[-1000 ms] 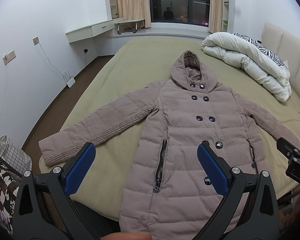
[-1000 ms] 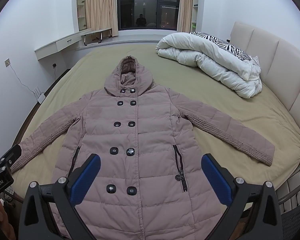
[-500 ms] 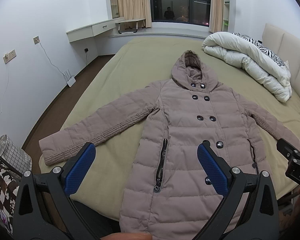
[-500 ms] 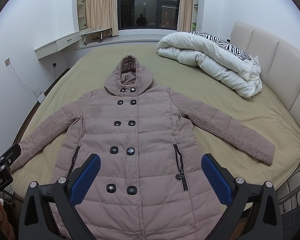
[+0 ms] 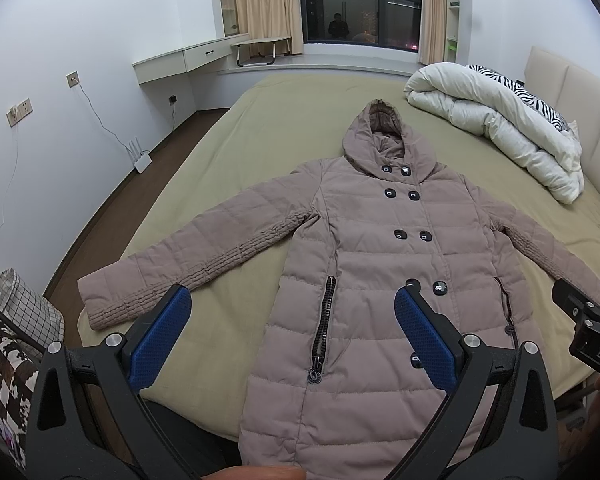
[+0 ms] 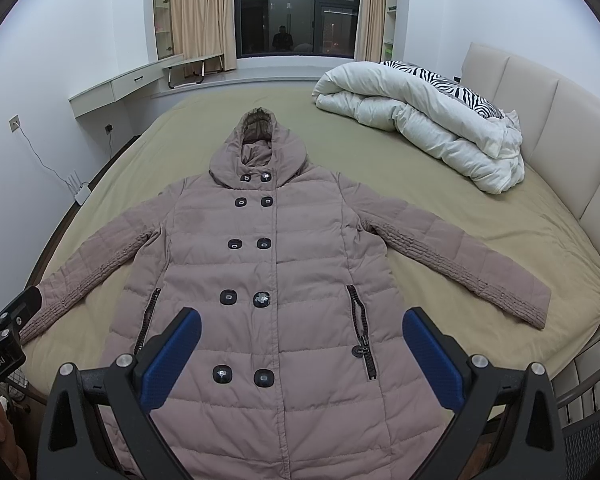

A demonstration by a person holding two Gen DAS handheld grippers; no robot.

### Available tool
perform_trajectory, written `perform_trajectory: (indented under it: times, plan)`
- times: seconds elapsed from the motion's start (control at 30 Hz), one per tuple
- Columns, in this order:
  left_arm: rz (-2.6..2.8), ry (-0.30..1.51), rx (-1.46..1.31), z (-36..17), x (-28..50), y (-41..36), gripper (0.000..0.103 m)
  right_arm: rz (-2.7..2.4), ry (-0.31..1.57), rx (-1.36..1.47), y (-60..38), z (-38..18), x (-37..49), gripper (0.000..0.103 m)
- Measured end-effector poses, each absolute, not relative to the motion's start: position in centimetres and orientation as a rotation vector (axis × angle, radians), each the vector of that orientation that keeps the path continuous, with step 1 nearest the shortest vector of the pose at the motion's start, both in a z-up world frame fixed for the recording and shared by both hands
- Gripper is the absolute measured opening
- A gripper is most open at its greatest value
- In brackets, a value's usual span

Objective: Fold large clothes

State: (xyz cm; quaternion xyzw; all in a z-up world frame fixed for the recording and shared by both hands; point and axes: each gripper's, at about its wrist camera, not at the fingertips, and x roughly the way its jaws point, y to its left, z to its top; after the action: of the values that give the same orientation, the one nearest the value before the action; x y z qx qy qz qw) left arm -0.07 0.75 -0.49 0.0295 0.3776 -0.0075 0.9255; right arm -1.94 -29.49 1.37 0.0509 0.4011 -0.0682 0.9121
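Right wrist view: the hooded down coat (image 6: 276, 280) lies flat, buttoned and unfolded on the bed (image 6: 500, 224), hem at its near edge; left gripper (image 5: 292, 328) and right gripper (image 6: 300, 352) hover with jaws wide, empty, so all folds remain.

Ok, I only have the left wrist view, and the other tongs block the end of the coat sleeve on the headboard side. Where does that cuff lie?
Observer: The mauve quilted hooded coat has that cuff lying flat on the olive bed sheet, close to the mattress edge but not over it.
Operator: Are the right tongs gripping anything?
Observer: No. The right tongs are open above the coat's lower front and hold nothing.
Operator: My left tongs hide part of the lowest button row. How many are there?
Observer: Two black buttons, side by side, lower than the pocket zips.
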Motion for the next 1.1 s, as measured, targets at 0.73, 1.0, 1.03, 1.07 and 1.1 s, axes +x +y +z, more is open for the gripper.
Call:
perform_trajectory:
  times: [0.73, 1.0, 1.03, 1.07, 1.1]
  plan:
    - [-0.016, 0.785, 0.065, -1.9, -0.3, 0.6, 0.103, -0.141, 0.834, 0.106, -29.2, 0.5, -2.7, 0.103]
    - [-0.003, 0.799, 0.084, -2.5, 0.5, -0.2, 0.103, -0.142, 0.849, 0.119, -29.5, -0.4, -2.6, 0.103]
    - [-0.001, 0.805, 0.084, -2.7, 0.8, -0.3, 0.103, -0.138, 0.862, 0.138, -30.4, -0.7, -1.3, 0.103]
    - [0.0, 0.811, 0.081, -3.0, 1.1, -0.4, 0.103, -0.135, 0.866, 0.15, -30.8, -1.0, -1.2, 0.103]
    - [-0.001, 0.817, 0.076, -3.4, 1.3, -0.5, 0.103, -0.128, 0.874, 0.178, -31.5, -1.2, -1.0, 0.103]
